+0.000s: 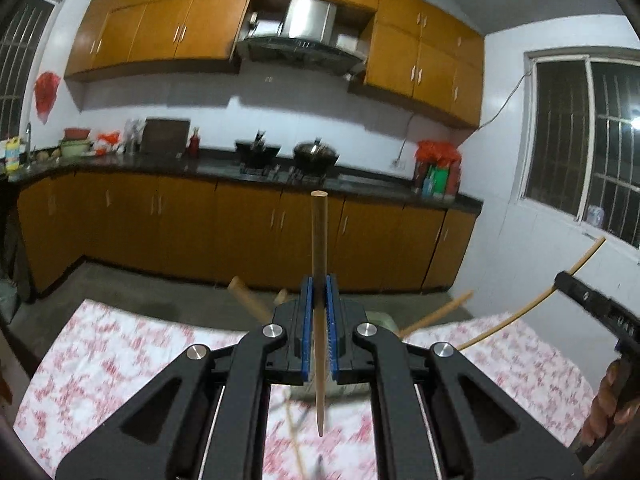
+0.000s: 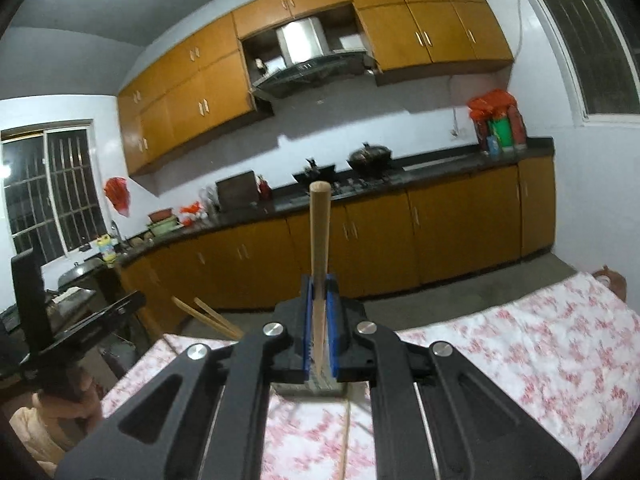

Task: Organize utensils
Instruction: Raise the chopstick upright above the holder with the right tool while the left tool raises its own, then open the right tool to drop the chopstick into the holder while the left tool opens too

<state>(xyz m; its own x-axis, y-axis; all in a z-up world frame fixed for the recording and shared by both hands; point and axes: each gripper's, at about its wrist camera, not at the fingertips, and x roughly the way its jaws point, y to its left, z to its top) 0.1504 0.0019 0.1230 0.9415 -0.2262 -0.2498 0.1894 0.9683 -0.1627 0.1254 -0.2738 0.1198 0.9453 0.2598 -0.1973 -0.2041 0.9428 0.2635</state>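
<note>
My left gripper (image 1: 319, 300) was clenched on a round, light-brown wooden chopstick (image 1: 319, 248), its blue-padded jaws pressed against the shaft. The stick stood upright, blunt end high against the far orange-brown cabinets (image 1: 248, 224), tapered tip hanging below the jaws over the white tablecloth with pink floral print (image 1: 112, 360). Just beyond that gripper, more wooden sticks (image 1: 436, 316) fanned out from something hidden behind it; I could not tell what held them.

My right gripper (image 2: 319, 300) was likewise clamped on a second wooden chopstick (image 2: 319, 236), upright, blunt end up, above the same cloth (image 2: 540, 344). A grey container (image 2: 308, 388) showed partly below its jaws. To the far left, two thin bamboo sticks (image 2: 208, 316) slanted past the table edge. On the far black counter (image 2: 440, 164) sat a dark wok (image 2: 370, 156).
</note>
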